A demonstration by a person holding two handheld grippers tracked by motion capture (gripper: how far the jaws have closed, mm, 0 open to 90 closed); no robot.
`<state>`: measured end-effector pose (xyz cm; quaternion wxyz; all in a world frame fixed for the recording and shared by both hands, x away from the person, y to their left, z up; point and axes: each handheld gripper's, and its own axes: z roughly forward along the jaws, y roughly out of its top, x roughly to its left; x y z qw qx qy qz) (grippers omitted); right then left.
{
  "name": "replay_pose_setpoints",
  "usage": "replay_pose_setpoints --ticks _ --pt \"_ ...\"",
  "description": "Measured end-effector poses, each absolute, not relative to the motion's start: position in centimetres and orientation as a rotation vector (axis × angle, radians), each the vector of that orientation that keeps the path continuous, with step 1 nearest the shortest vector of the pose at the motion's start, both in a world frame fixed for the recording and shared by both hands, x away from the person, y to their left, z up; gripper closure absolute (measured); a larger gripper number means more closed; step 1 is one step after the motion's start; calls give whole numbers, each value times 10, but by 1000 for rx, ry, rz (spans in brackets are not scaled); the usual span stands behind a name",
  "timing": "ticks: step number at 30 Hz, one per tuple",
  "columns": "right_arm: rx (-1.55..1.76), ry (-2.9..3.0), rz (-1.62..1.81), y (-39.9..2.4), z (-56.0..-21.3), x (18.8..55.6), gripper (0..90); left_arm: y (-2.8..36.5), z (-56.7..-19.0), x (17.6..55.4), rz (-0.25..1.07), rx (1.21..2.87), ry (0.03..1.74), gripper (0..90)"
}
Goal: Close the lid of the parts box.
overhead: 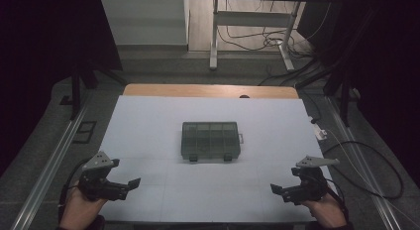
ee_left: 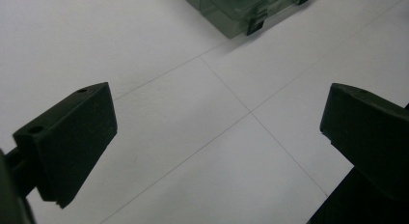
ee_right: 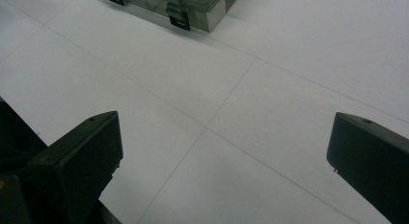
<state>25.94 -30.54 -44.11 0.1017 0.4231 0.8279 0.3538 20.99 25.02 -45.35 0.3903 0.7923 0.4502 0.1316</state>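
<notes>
A closed, smoky clear plastic organiser box (overhead: pixel 211 141) with divided compartments and two front latches lies flat in the middle of the white table (overhead: pixel 148 121). My left gripper (overhead: pixel 130 185) rests near the front left corner, jaws wide apart with nothing between them. My right gripper (overhead: pixel 278 191) sits near the front right corner, also open and empty. Both point inward toward the table's middle. In the left gripper view (ee_left: pixel 219 137) a corner of the box (ee_left: pixel 241 11) lies ahead at the top. In the right gripper view (ee_right: pixel 224 156) the box (ee_right: pixel 193 4) sits ahead at the top left.
The white sheet is marked by thin seams. A wooden table edge (overhead: pixel 210 90) runs along the back. Cables (overhead: pixel 356 155) trail off the right side over the floor. A white desk frame (overhead: pixel 250 27) and more cables stand beyond the table.
</notes>
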Motion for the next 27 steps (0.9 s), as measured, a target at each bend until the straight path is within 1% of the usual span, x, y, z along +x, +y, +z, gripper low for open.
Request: replay_pose_setpoints --ticks 17,27 --pt "1294 2393 1037 -320 -434 245 2 261 -450 196 386 1994 1180 2" --pt "1314 2383 1038 -324 -433 244 3 260 -450 197 379 2004 1182 2"
